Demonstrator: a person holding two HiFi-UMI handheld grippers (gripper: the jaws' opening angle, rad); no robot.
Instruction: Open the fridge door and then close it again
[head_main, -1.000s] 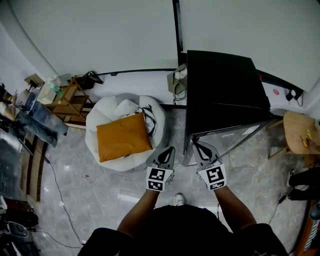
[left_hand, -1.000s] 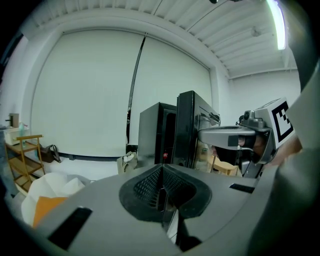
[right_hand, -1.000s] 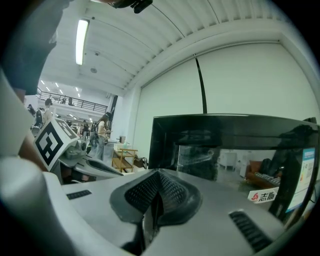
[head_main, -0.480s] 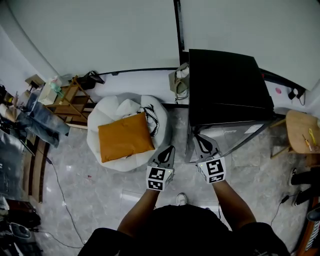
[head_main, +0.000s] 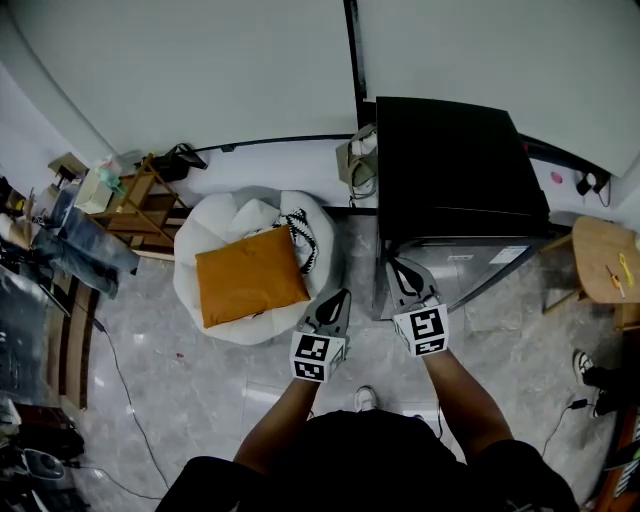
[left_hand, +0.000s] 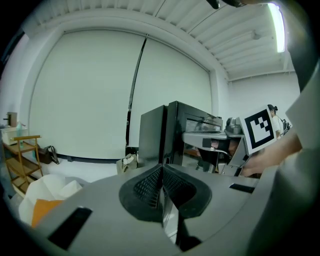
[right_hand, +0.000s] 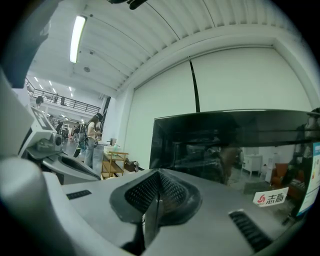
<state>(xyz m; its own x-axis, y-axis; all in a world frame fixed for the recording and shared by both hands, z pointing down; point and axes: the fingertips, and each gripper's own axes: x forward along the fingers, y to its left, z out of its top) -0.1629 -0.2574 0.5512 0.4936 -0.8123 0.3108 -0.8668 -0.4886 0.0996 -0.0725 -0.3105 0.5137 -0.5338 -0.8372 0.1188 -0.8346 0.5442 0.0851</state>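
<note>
Fridge door (head_main: 470, 262) near closed, empty right gripper (head_main: 398, 272)

The pale tiled floor (head_main: 200, 390) (grey-veined) is occupied along its far edge by a black fridge (head_main: 455, 170) and a white beanbag (head_main: 240, 215) just beside it. A wooden rack (head_main: 140, 205) is stood at the left edge, and a round stool (head_main: 595, 255) at the right.

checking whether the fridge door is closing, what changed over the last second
The right claw moved forward toward the fridge, and the fridge door swung in to nearly flush. Nothing was grasped or released. The left claw stayed put, both claws shut; the orange cushion did not move.
</note>
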